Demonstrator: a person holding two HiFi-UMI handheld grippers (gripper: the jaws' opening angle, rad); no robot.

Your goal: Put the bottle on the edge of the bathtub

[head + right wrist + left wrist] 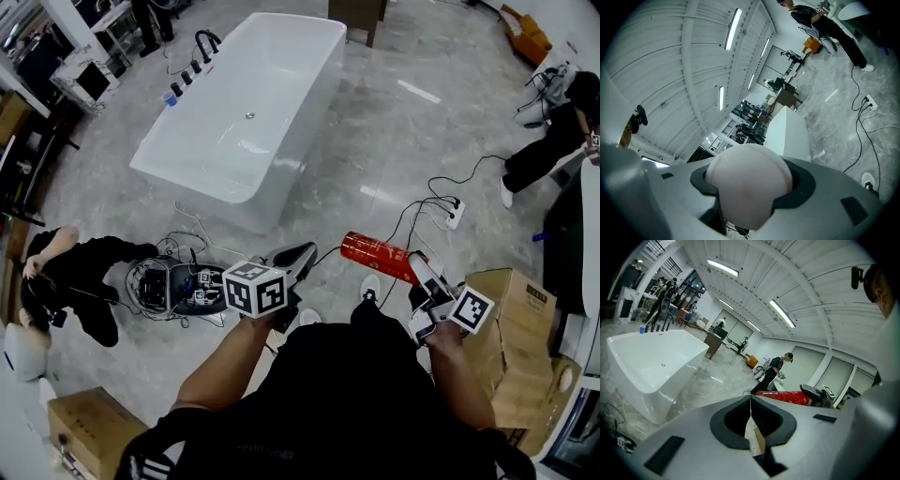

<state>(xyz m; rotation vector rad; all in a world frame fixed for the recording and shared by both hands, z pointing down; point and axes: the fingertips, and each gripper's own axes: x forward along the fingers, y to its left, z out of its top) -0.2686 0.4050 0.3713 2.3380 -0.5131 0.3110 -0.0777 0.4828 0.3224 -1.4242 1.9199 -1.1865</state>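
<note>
In the head view the white bathtub (244, 112) stands on the grey floor ahead and to the left. A red bottle (378, 256) lies level in the air, and my right gripper (422, 274) is shut on its right end. In the right gripper view the bottle's pale rounded end (747, 183) fills the space between the jaws. My left gripper (302, 253) hangs shut and holds nothing, left of the bottle. The left gripper view shows the tub (651, 357) at left and the red bottle (783, 397) past the closed jaws.
Black taps (195, 56) and a blue cup (170, 97) sit on the tub's far left end. A person (75, 281) sits on the floor at left beside gear (169, 286). Cables and a power strip (455, 214) lie at right. Cardboard boxes (511, 328) stand nearby.
</note>
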